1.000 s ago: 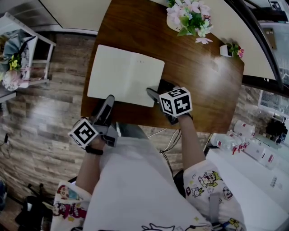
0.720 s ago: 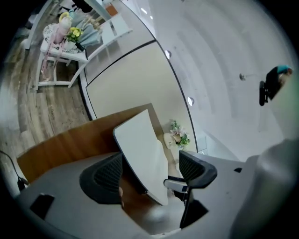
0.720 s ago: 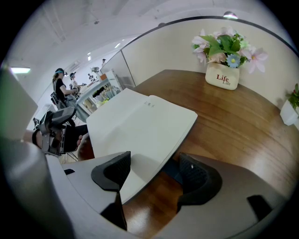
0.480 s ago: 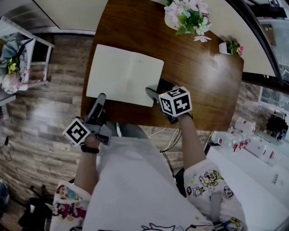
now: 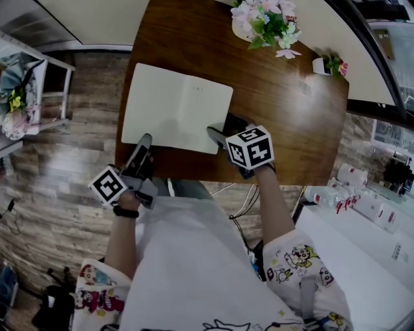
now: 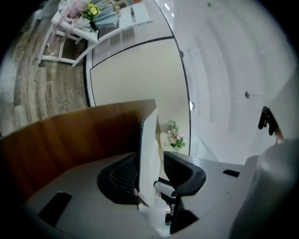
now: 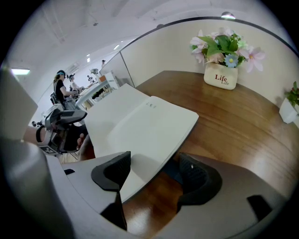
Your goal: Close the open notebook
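The open notebook [image 5: 178, 116] lies flat on the brown table [image 5: 284, 110] with blank white pages up. My left gripper [image 5: 143, 143] is at its near left corner. In the left gripper view the page edge [image 6: 150, 140] stands between the jaws of the left gripper [image 6: 150, 158]. These have just been closing, and a slim gap still shows on one side. My right gripper [image 5: 220, 129] is at the near right corner. In its own view the right gripper [image 7: 154, 161] is open, straddling the slightly raised corner of the notebook [image 7: 140, 126].
A flower pot [image 5: 265, 19] and a small plant [image 5: 326, 66] stand at the table's far side. The flower pot [image 7: 222, 56] also shows beyond the notebook. A white shelf [image 5: 32, 84] is on the left and a counter with bottles [image 5: 349, 194] on the right.
My left gripper has shifted a little to the left along the notebook's near edge. The right gripper and the notebook have stayed put.
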